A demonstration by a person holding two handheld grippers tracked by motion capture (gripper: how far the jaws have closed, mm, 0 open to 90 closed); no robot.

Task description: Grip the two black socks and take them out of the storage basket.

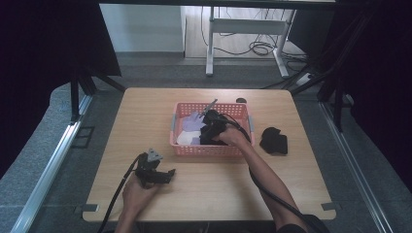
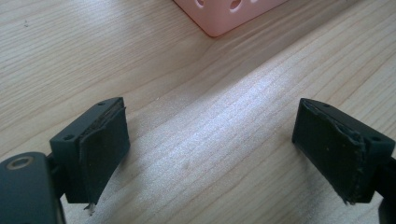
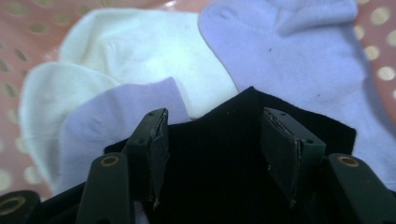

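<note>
At the left, the left gripper (image 1: 167, 174) rests on the bare table (image 1: 145, 111) with its jaws spread wide and empty. In the pink basket (image 1: 177, 143), the right gripper (image 3: 210, 154) hangs with jaws parted over a black sock (image 3: 219, 186) lying on lilac and white ones. The sock looks light, soft and limp, so a pinch on a bunched fold near its middle should hold; another dark bundle (image 1: 274, 141) lies on the table to the right.

No text, label, brand, number or sign can be read on anything in these views.

Black sock (image 3: 224, 158) atop lilac, white socks, pink basket (image 1: 209, 150).
</note>
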